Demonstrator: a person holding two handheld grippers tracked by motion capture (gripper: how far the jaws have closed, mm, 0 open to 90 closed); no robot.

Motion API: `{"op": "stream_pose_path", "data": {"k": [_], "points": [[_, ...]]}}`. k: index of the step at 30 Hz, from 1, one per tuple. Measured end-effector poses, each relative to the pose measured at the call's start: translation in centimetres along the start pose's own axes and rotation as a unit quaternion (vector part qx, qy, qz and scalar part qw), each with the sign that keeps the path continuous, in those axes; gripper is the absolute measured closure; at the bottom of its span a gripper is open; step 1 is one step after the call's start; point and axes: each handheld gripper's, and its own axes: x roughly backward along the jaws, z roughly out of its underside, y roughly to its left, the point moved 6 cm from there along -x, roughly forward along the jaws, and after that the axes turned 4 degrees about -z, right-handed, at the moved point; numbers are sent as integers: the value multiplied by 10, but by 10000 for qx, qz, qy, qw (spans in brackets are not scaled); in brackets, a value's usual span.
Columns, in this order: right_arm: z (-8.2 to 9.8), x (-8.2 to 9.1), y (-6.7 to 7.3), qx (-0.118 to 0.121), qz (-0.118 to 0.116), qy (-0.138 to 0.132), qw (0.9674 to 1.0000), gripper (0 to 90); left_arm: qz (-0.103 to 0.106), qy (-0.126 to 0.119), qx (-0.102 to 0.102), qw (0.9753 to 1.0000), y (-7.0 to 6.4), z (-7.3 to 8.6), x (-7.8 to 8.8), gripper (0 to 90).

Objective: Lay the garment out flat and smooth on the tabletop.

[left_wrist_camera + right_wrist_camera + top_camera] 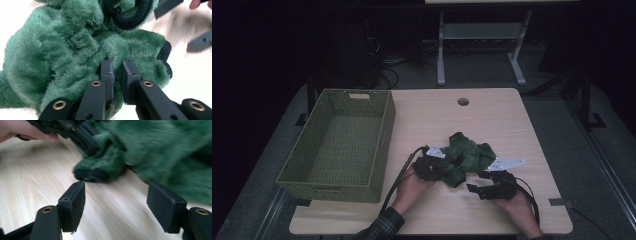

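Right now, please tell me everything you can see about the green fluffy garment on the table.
The green fluffy plush garment lies crumpled in a loose heap on the light wooden table, right of the green woven basket. Its pile is thick and soft-looking, and it has dark ribbed knit cuffs; one cuff end rests on the tabletop. The left claw is pinching a fold of the plush. The right claw stands open beside the garment, with bare table between its pads.
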Motion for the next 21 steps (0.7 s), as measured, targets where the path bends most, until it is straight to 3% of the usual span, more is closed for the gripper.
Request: {"op": "stream_pose_path", "data": {"k": [11,13,14,15,18,21], "points": [[-7,-25,14,3,-218,-8,9998,433,-22,28,-39,10000,0,1,0,813],[-7,-28,15,-14,-213,34,9998,505,-28,27,-32,10000,-1,1,0,814],[-7,-28,16,-11,-214,31,9998,617,-26,23,-30,10000,-1,1,0,814],[-7,-28,16,-11,-214,31,9998,617,-17,17,-34,10000,-1,1,1,814],[-8,-24,12,99,-131,34,9999,774,62,-108,27,9999,-2,-1,2,830],[-8,-20,9,96,-160,16,9998,800,211,-263,117,9994,-4,-6,8,834]]}}
